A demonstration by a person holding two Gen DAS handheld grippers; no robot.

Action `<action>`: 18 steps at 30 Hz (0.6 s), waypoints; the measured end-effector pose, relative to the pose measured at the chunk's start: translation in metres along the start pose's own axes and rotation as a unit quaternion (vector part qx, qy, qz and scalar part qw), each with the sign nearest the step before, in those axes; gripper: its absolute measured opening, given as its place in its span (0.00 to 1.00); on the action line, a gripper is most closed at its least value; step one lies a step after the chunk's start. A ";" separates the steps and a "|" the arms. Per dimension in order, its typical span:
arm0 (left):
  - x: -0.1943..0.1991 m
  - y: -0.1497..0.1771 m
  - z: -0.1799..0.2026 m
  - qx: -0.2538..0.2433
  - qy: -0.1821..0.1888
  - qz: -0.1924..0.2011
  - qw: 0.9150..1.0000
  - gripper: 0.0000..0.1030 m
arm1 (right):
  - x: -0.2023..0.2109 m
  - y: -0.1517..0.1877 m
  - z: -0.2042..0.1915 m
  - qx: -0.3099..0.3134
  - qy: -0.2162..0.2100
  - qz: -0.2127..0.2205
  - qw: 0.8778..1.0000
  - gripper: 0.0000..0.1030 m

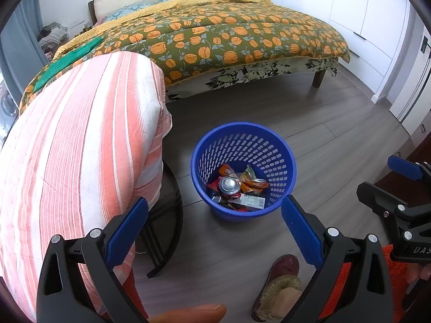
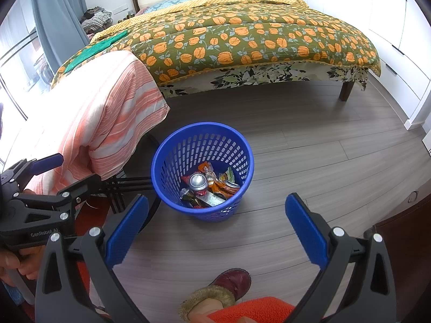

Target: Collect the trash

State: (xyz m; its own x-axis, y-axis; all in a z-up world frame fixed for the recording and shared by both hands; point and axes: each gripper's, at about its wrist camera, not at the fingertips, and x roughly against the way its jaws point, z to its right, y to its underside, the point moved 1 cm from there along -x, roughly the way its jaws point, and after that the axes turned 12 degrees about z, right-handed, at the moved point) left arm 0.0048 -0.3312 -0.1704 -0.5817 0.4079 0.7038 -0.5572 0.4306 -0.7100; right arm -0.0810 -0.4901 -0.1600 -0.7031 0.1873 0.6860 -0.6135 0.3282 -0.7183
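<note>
A blue perforated waste basket stands on the wood floor; it also shows in the right wrist view. Inside lie a drink can, snack wrappers and a printed packet; the can shows in the right wrist view too. My left gripper is open and empty, above and in front of the basket. My right gripper is open and empty, just in front of the basket. The right gripper shows at the right edge of the left wrist view.
A small round table under a pink striped cloth stands left of the basket, with black legs. A bed with an orange flowered quilt is behind. White wardrobes line the right. A slippered foot is near me.
</note>
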 end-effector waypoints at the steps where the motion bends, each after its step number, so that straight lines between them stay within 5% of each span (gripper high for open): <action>1: 0.000 0.000 0.000 0.000 -0.001 0.000 1.000 0.95 | 0.000 0.000 0.000 0.000 0.000 0.000 1.000 0.96; 18: 0.000 -0.002 -0.001 0.000 -0.003 -0.001 1.000 0.95 | 0.000 0.000 0.000 0.000 0.000 -0.001 1.000 0.96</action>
State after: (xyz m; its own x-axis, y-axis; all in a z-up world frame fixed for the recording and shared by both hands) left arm 0.0065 -0.3312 -0.1695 -0.5842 0.4023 0.7049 -0.5588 0.4305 -0.7088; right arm -0.0807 -0.4903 -0.1596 -0.7020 0.1867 0.6873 -0.6147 0.3285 -0.7171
